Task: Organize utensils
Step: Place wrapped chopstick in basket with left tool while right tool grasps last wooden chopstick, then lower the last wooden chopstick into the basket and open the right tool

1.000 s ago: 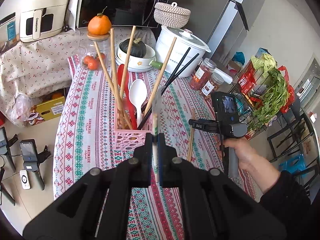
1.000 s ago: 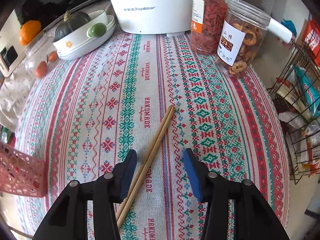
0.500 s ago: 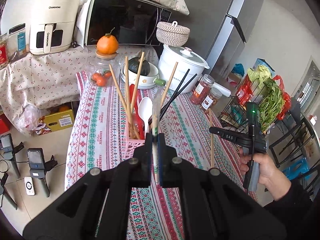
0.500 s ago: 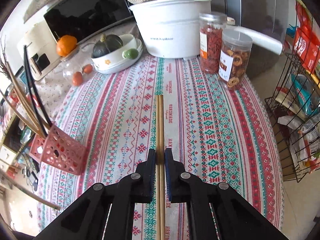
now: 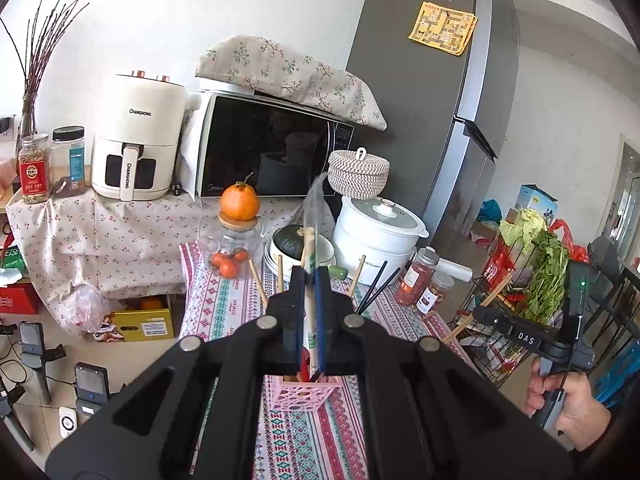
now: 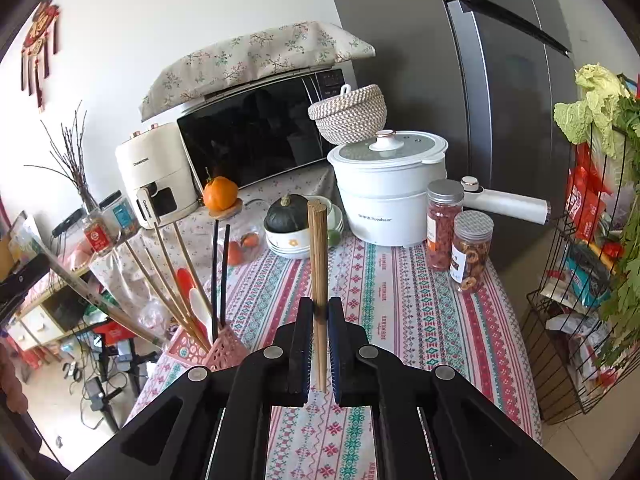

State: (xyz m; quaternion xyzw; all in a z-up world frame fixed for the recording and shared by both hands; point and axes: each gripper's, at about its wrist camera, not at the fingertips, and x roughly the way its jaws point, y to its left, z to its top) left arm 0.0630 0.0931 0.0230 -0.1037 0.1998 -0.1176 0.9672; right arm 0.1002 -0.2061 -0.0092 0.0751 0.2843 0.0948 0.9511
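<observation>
My left gripper (image 5: 308,280) is shut on a single chopstick in a clear wrapper (image 5: 309,240), which points up and away above the pink basket (image 5: 304,390). The basket holds wooden chopsticks (image 6: 176,280), black chopsticks (image 6: 220,272) and red and white spoons. My right gripper (image 6: 319,312) is shut on a pair of wooden chopsticks (image 6: 318,248), held in the air over the patterned tablecloth (image 6: 400,300), to the right of the pink basket (image 6: 224,350). In the left wrist view, a hand holds the right gripper (image 5: 480,314) with its chopstick pair (image 5: 486,298) at the right.
At the table's far end stand a white cooker (image 6: 390,192), two jars (image 6: 460,232), stacked bowls with a squash (image 6: 288,232) and a glass jar topped by an orange (image 5: 238,240). A wire rack with greens (image 6: 592,260) stands right of the table. Microwave (image 5: 272,148) and air fryer sit behind.
The right gripper shut on the chopstick pair and lifted it off the tablecloth. Both grippers rose and tilted up; the left kept its wrapped chopstick.
</observation>
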